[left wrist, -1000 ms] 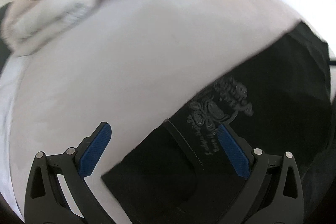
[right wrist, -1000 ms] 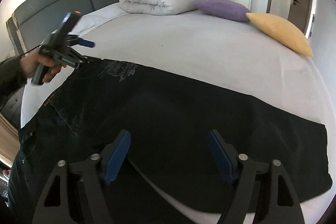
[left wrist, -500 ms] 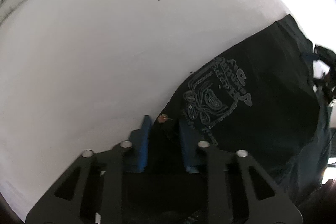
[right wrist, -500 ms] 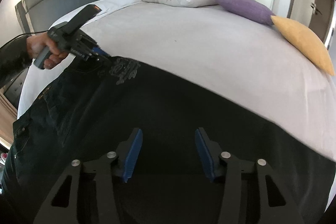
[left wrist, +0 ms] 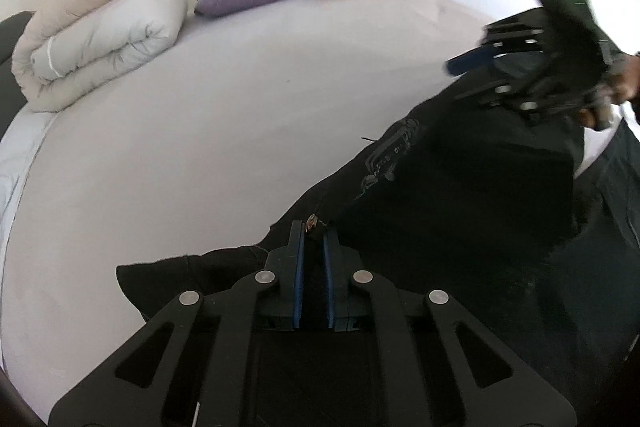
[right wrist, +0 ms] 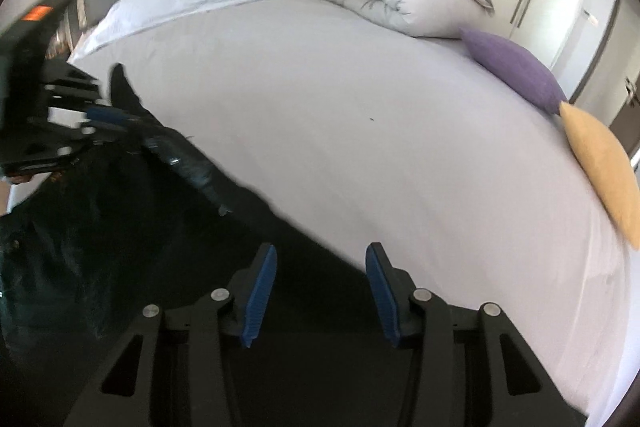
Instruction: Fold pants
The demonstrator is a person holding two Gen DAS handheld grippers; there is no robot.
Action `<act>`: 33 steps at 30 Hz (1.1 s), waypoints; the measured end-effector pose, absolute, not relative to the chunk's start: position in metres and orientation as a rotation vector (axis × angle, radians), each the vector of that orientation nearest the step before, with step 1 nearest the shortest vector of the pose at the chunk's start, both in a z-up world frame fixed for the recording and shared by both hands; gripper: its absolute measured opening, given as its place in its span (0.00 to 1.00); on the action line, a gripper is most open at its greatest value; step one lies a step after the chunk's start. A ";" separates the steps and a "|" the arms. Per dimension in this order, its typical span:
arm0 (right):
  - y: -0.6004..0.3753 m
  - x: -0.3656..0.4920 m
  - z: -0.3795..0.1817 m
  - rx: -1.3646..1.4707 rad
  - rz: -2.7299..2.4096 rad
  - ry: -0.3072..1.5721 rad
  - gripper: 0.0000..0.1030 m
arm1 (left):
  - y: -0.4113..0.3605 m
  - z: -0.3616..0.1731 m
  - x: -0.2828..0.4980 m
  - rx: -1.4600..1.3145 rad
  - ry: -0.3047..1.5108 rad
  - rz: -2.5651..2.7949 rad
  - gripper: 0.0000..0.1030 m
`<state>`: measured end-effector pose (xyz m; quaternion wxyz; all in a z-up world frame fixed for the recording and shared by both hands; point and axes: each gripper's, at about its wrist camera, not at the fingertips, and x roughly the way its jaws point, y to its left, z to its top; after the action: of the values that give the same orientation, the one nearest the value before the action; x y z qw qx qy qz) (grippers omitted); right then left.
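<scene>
Both views are bright with even daylight and strong fisheye bending, with dark vignette at the corners. The black pants [left wrist: 460, 195] are underexposed, with fabric detail mostly lost. The opposite gripper is motion-blurred in each view. The white bed sheet [right wrist: 360, 131] approaches overexposure; shadows are soft.

Blk grippers, blue ribbed fingers [right wrist: 260, 295], silver screws
</scene>
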<state>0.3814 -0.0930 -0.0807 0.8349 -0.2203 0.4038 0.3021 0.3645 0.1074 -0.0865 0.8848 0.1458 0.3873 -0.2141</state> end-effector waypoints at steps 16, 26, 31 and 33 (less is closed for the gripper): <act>-0.060 0.381 -0.076 -0.433 0.604 0.933 0.05 | 0.117 -0.079 0.321 0.232 0.773 -0.425 0.07; -0.006 0.289 -0.072 -0.360 0.693 0.872 0.05 | 0.130 -0.071 0.261 0.143 0.795 -0.427 0.07; -0.001 0.194 -0.074 -0.738 0.626 0.702 0.05 | 0.143 -0.083 0.196 0.183 0.834 -0.413 0.07; -0.004 0.156 -0.084 -0.857 0.621 0.673 0.04 | 0.145 -0.091 0.170 0.199 0.863 -0.434 0.07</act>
<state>0.1559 -0.0037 -0.0837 0.8097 -0.4009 0.3151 0.2906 0.1704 0.1448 -0.0908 0.8809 0.0953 0.4142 -0.2084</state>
